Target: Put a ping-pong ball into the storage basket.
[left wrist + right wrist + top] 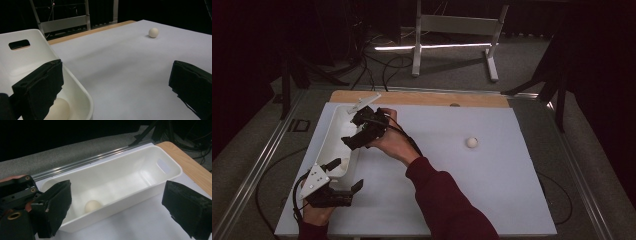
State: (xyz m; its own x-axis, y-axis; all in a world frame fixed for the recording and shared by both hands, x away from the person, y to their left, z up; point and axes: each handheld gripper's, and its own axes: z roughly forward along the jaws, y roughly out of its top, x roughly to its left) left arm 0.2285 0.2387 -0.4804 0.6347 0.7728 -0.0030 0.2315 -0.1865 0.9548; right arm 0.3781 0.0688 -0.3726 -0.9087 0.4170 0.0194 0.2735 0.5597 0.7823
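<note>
Nearest the camera, at seven o'clock on the table (492,200), sits the left gripper (346,176), jaws spread wide, one jaw inside the bin (334,131) and one outside, straddling its near wall but not pinching it. Moving right, that long white bin runs toward eleven o'clock, one ball (92,206) resting in its near end. Over the bin's middle hangs the right gripper (353,141), released, jaws gaping, nothing between them. Far right, at three o'clock, a second ball (471,142) lies alone on the sheet, well apart.

Dark red sleeves; each black tool (362,131) carries a grey three-cornered plate and black cable.
</note>
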